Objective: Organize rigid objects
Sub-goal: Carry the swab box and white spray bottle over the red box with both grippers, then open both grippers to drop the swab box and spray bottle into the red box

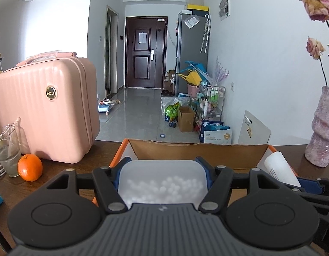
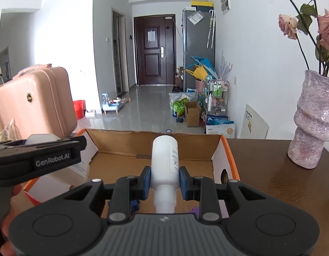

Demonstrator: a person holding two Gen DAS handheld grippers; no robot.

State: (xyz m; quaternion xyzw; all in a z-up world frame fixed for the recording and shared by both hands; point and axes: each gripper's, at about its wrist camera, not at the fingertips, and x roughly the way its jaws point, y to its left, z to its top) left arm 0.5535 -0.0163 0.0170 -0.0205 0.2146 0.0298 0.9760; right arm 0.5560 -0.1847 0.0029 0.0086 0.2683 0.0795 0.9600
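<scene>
My left gripper point(image 1: 163, 166) is shut on a translucent plastic box point(image 1: 162, 181) with small white beads inside, held over the near edge of an open cardboard box point(image 1: 198, 151) with orange trim. My right gripper point(image 2: 164, 178) is shut on a white plastic bottle point(image 2: 165, 162), held level above the same cardboard box point(image 2: 113, 147), its base pointing away. The bottle also shows at the right of the left wrist view point(image 1: 281, 168). The left gripper shows at the left of the right wrist view point(image 2: 38, 156).
A pink suitcase point(image 1: 47, 108), an orange point(image 1: 30, 167) and a glass point(image 1: 6, 149) stand on the dark wooden table point(image 1: 12, 189) to the left. A pink vase with dried roses point(image 2: 312, 119) stands to the right. Beyond the table's far edge is the floor.
</scene>
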